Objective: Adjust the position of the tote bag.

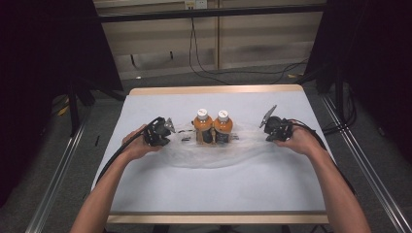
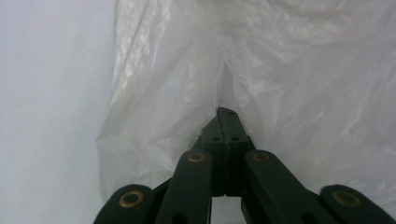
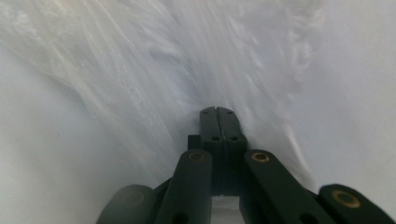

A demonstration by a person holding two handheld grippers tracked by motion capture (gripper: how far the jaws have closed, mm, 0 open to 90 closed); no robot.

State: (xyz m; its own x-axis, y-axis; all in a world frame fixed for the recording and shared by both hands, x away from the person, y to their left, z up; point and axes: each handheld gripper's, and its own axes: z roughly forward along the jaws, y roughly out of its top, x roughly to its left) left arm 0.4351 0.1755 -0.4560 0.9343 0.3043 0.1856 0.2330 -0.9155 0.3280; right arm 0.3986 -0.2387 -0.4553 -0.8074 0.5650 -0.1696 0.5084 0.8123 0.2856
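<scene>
Stretching out across the middle of the desk is a thin, clear plastic bag, lying flat and crinkled, with two orange-filled bottles standing side by side, white caps up, at its far middle edge, apparently in or just at the bag's mouth; which of the two is hard to tell from above. The left gripper sits at the bag's left end, and its own view shows the jaws pressed tight together with a fold of the film drawn into a crease right at their tips, so it looks pinched on the bag. Over on the other side, the right gripper mirrors it at the right end, jaws likewise closed with the plastic bunched and pulled taut around them. This film will handle as light, limp and slippery stuff; it will stretch, sag and slide out of a shallow hold, so a bite well in on a gathered fold or the rim of the opening looks the safest place. The bottles seem full and heavy by comparison, likely to topple if the bag is tugged unevenly. Beyond the desk, cables trail over a grey floor.
</scene>
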